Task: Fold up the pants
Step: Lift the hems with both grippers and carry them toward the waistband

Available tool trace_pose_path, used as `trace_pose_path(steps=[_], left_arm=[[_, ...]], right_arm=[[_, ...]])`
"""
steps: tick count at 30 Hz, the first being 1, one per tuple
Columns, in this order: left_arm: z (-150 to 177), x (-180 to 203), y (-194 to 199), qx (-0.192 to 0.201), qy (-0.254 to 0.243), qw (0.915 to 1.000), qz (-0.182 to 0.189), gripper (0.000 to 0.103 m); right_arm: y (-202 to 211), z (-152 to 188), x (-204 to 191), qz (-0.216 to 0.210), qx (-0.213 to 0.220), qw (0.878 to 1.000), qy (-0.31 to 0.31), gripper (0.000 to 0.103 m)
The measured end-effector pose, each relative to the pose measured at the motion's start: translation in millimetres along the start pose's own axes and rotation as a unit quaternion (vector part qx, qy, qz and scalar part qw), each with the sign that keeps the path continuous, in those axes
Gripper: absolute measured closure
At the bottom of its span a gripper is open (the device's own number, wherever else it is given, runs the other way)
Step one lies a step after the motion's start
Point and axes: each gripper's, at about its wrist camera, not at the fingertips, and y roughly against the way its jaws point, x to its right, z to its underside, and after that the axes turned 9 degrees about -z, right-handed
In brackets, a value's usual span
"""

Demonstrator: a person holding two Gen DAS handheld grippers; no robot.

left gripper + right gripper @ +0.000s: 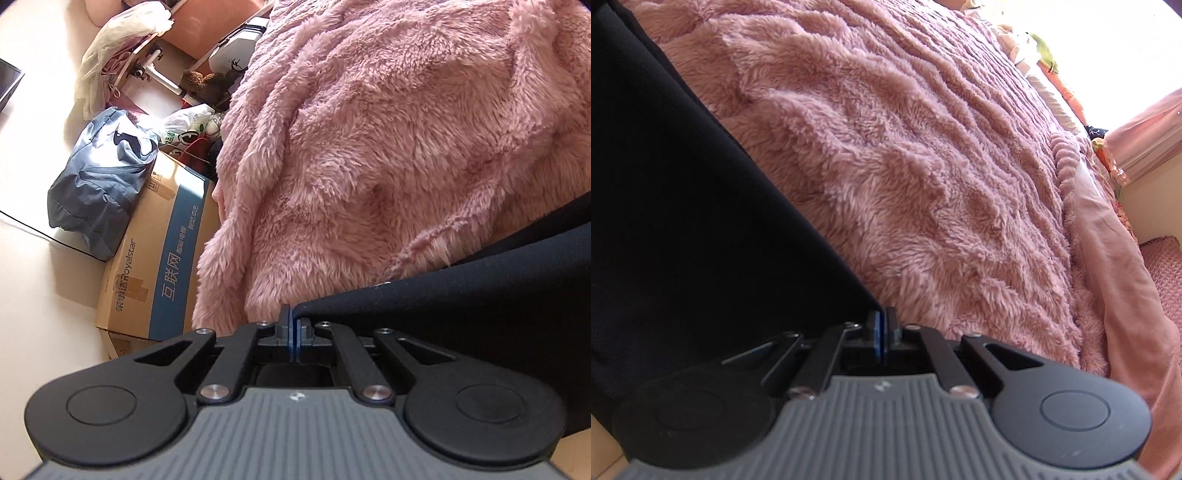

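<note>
The pants are black cloth. In the left wrist view they [480, 306] stretch from my left gripper [294, 319] off to the right, over a fluffy pink blanket [369, 147]. The left jaws are shut on a corner of the cloth. In the right wrist view the pants [683, 203] fill the left side and run down to my right gripper [884, 321], whose jaws are shut on another corner. The blanket [923, 166] lies beyond. The rest of the pants is out of view.
Left of the bed in the left wrist view stand a cardboard box [159, 258], a blue bag [99, 177] and plastic bags [184, 125] on the floor. In the right wrist view a pink sheet [1126, 295] hangs at the bed's right edge by curtains [1145, 129].
</note>
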Motion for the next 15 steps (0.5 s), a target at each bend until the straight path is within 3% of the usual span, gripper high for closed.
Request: trace_pose_path(steps=[2,4,6,10,12,14,15], left_arm=[[-2,1,-5,-0.008,-0.007,0.9999,0.005,0.100],[-3,-4,-13,-0.027,0.004,0.9996,0.010,0.082],[0,-15,-21,-0.045,0.036,0.9983,0.010,0.066],[13,-48,-30,-0.066,0.126,0.9895,0.028,0.056],[21,-64,-28,-0.062,0.180,0.9814,0.026,0.055],[29,-77,-26,-0.056,0.203,0.9775,0.014,0.055],[34,-83,-27,-0.056,0.204,0.9774,0.000,0.055]], right_arm=[[-2,1,0,-0.003,-0.001,1.000,-0.005,0.103],[-2,1,0,-0.001,0.000,1.000,-0.007,0.103],[-3,2,2,-0.003,-0.002,1.000,-0.015,0.103],[-3,1,4,-0.001,-0.004,1.000,-0.023,0.103],[-1,-1,6,0.009,0.000,0.999,-0.037,0.094],[8,-1,8,0.022,0.013,0.998,-0.052,0.069],[13,-1,9,0.026,0.020,0.998,-0.057,0.065]])
